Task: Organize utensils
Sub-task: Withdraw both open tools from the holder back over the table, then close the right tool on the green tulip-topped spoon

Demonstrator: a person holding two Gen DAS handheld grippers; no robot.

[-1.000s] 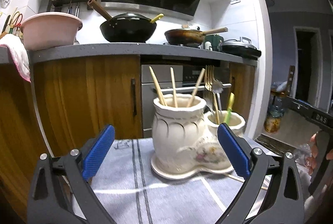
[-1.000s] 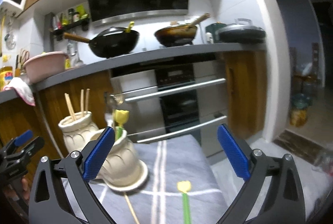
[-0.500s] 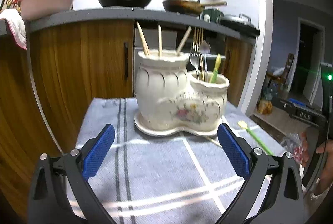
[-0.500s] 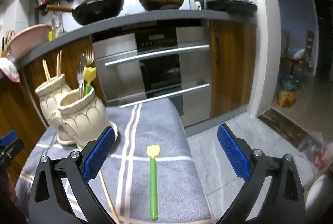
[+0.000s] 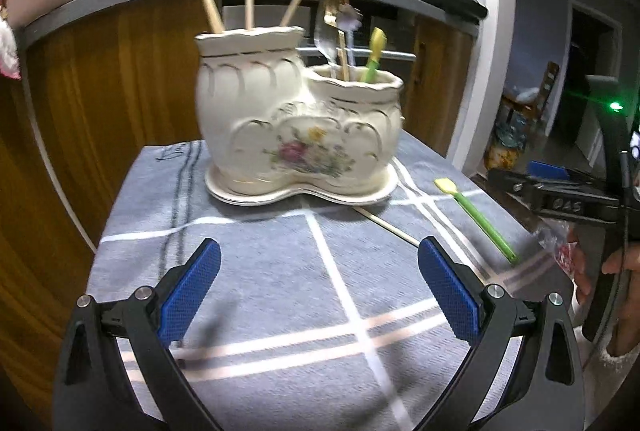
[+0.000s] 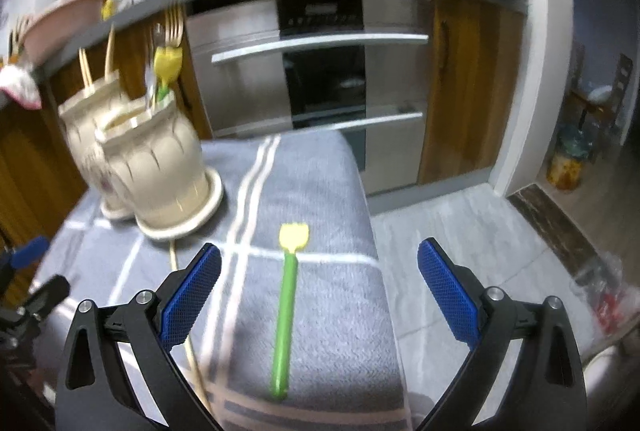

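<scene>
Right wrist view: green utensil lies loose

Right claw (image 6: 319, 285) spread wide, empty, above green-handled utensil (image 6: 285, 311) flat on grey striped cloth (image 6: 332, 191). Single chopstick (image 6: 188, 315) beside it, near ceramic holder (image 6: 160, 159). Left claw (image 5: 319, 285) also spread wide, empty, facing holder; chopsticks (image 5: 212, 9), fork and spoon standing inside.
</scene>
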